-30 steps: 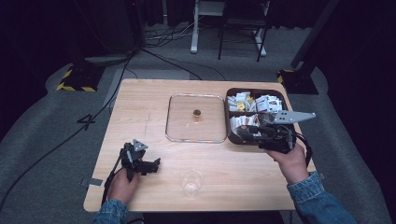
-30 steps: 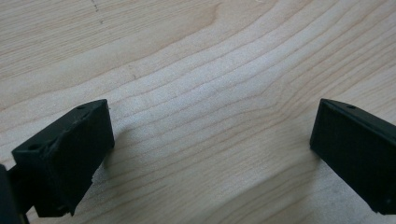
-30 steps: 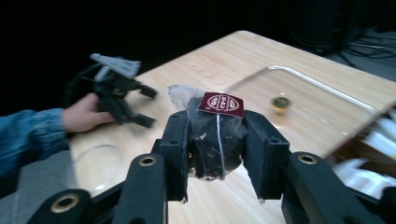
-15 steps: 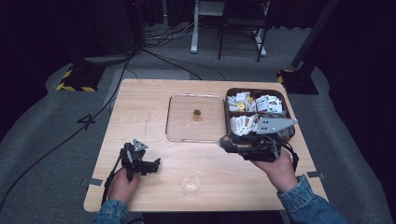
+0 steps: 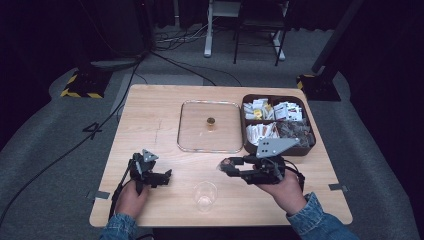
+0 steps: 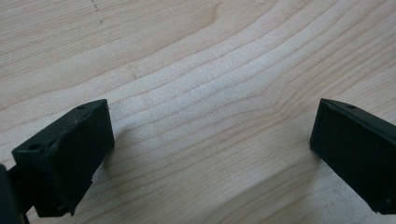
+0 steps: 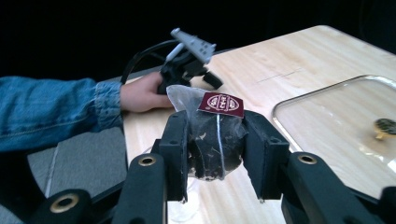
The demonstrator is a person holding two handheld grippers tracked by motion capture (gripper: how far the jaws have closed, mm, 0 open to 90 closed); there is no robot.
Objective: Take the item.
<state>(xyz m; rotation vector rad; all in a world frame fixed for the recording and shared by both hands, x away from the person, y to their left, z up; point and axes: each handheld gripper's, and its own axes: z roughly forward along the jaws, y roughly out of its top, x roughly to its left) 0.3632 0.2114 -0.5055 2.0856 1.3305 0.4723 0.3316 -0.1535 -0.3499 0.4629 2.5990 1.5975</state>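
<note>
My right gripper (image 7: pixel 215 154) is shut on a clear tea bag (image 7: pixel 212 149) of dark leaves with a maroon tag (image 7: pixel 221 103). From above, the right gripper (image 5: pixel 226 166) points left, and its tea bag (image 5: pixel 226 163) hangs just up and right of a clear plastic cup (image 5: pixel 205 196) near the table's front edge. My left gripper (image 5: pixel 165 176) rests on the wood at the front left, held by a hand. Its jaws stand wide apart over bare wood in the left gripper view (image 6: pixel 210 140). In the right gripper view the left gripper (image 7: pixel 187 58) lies beyond the bag.
A glass lid (image 5: pixel 189 127) with a brass knob (image 5: pixel 211 121) lies flat mid-table. Right of it stands a dark divided box (image 5: pixel 244 147) holding several tea packets. The wooden table (image 5: pixel 150 120) is ringed by dark floor with cables.
My right gripper has carried the tea bag left and toward the front, away from the box and toward the cup. The left gripper has stayed put.
</note>
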